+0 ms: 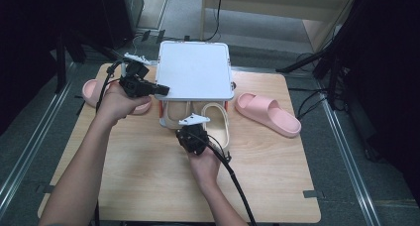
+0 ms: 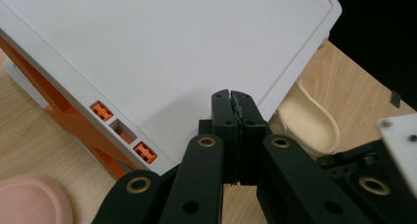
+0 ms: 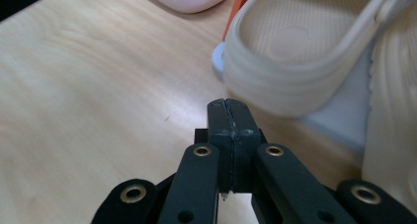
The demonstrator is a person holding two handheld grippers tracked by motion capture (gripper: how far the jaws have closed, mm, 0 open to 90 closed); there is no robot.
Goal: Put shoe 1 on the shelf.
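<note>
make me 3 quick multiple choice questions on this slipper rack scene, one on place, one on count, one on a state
1. Where are the cream slippers?
A. on the rack's white top
B. on the lower shelf under the top
C. on the floor

2. How many pink slippers lie on the table?
A. one
B. two
C. four

3. How is the right gripper?
A. shut, empty
B. wide open
C. clamped on a slipper

Key: 1 B, they show beneath the top; 2 B, one pink slipper on each side of the rack; 3 A, its jaws meet with nothing between.

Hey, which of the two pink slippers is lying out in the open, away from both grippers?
The pink slipper on the right, beside the white rack, with bare table around it. The other pink slipper lies at the table's left edge, partly hidden behind the left gripper.
</note>
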